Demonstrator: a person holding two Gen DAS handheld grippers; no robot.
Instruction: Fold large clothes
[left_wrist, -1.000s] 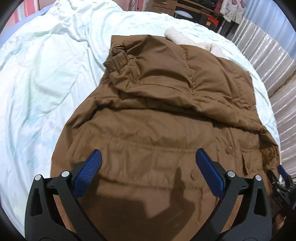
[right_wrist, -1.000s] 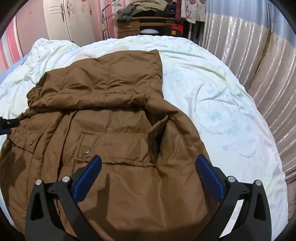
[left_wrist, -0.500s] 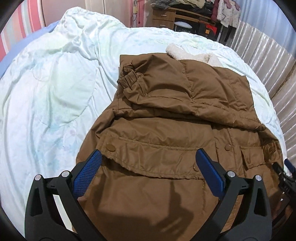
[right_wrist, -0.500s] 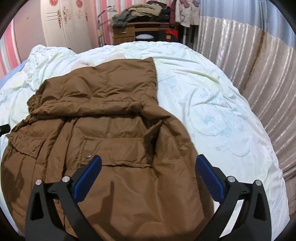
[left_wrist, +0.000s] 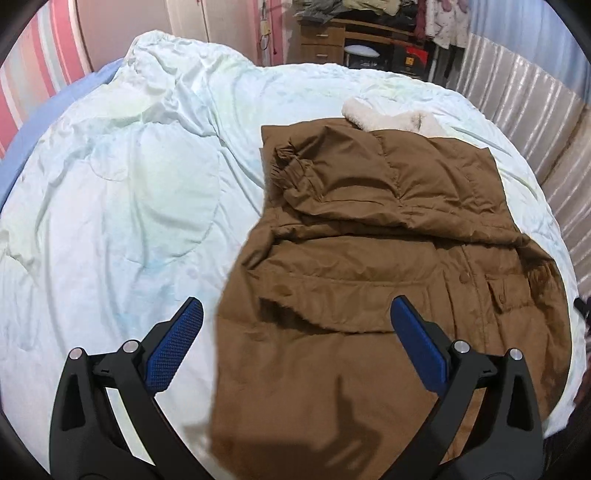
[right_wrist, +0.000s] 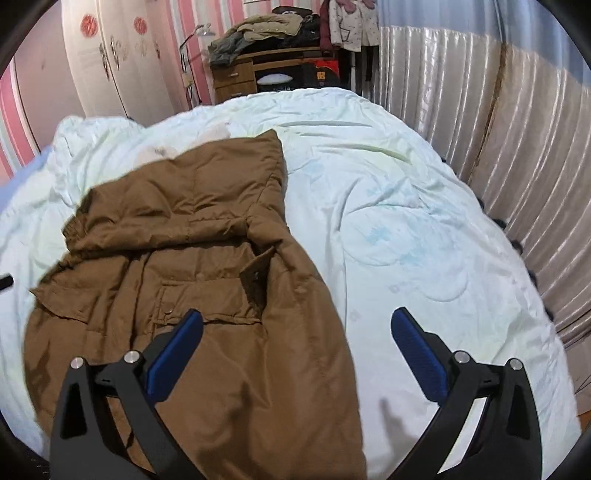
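Observation:
A large brown padded coat (left_wrist: 369, 258) lies on the pale bed quilt (left_wrist: 129, 206), its sleeves folded across the chest and a cream fleece collar (left_wrist: 388, 118) at the far end. My left gripper (left_wrist: 295, 343) hovers open above the coat's near left hem, nothing between its blue pads. In the right wrist view the same coat (right_wrist: 192, 266) fills the left half. My right gripper (right_wrist: 295, 350) stands open over the coat's near right edge and the quilt (right_wrist: 424, 229), holding nothing.
A shiny pleated bed surround (right_wrist: 517, 155) runs along the right side. Beyond the bed stand a wooden dresser (right_wrist: 258, 70) piled with clothes, a white wardrobe (right_wrist: 103, 66) and pink striped walls. A blue sheet (left_wrist: 48, 122) shows at the left edge.
Both grippers have pulled back and up from the coat, and each has swung outward: more bare quilt shows left of the left gripper and right of the right one. Both stayed open.

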